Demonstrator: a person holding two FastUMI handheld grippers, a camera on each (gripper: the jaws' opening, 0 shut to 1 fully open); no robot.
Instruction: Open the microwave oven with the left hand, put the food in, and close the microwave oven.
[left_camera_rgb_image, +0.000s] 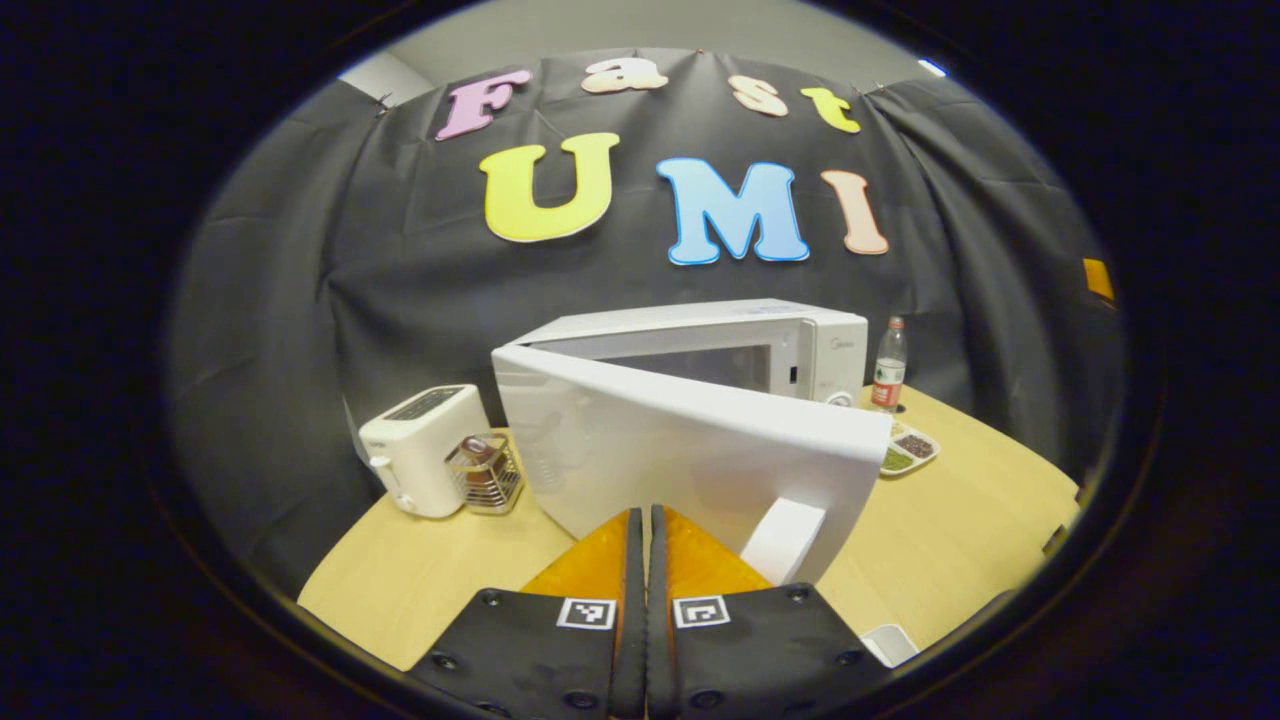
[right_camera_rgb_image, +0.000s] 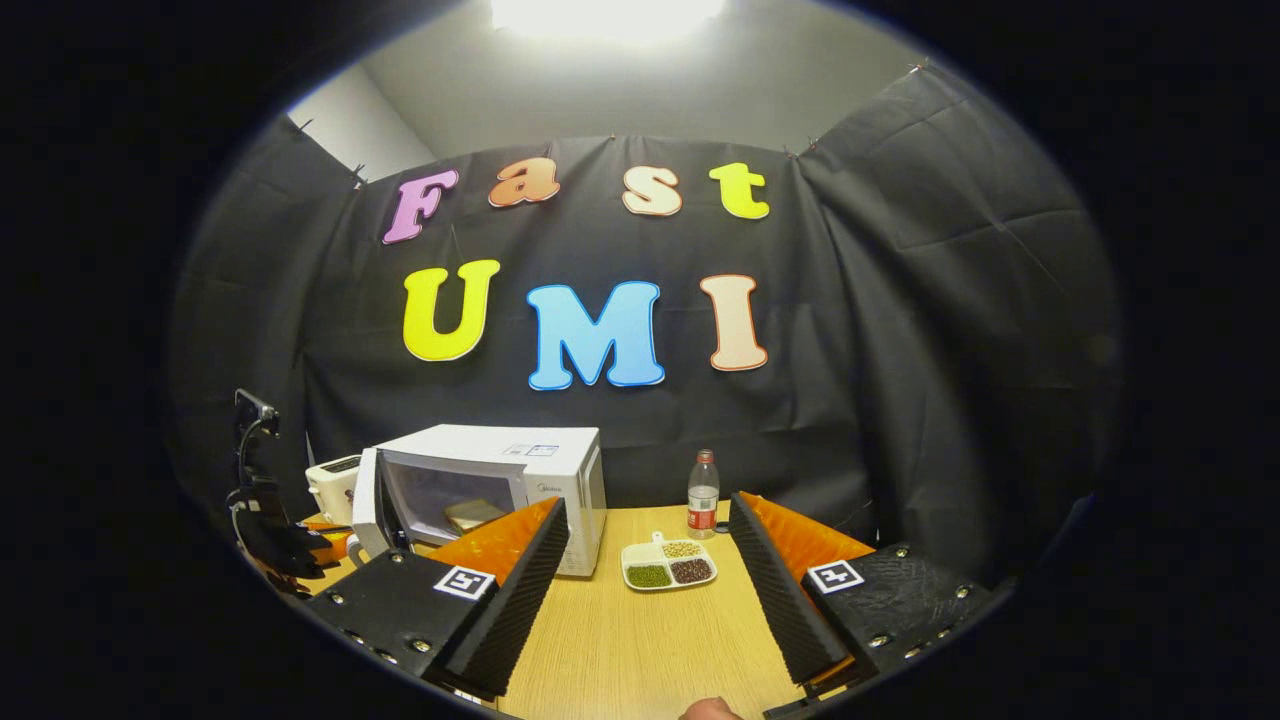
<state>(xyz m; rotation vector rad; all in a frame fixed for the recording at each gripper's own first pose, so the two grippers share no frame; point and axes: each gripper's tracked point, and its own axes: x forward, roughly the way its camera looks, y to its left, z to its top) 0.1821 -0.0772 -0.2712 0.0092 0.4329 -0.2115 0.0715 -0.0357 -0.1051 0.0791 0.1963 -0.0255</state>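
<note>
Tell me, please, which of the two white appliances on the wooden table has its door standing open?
The white microwave oven, its door swung outward on its left hinge, with something tan lying inside it. The small white toaster at its left has only top slots.

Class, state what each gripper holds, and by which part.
Nothing: the left gripper is shut and empty by the microwave door; the right gripper is open.
</note>
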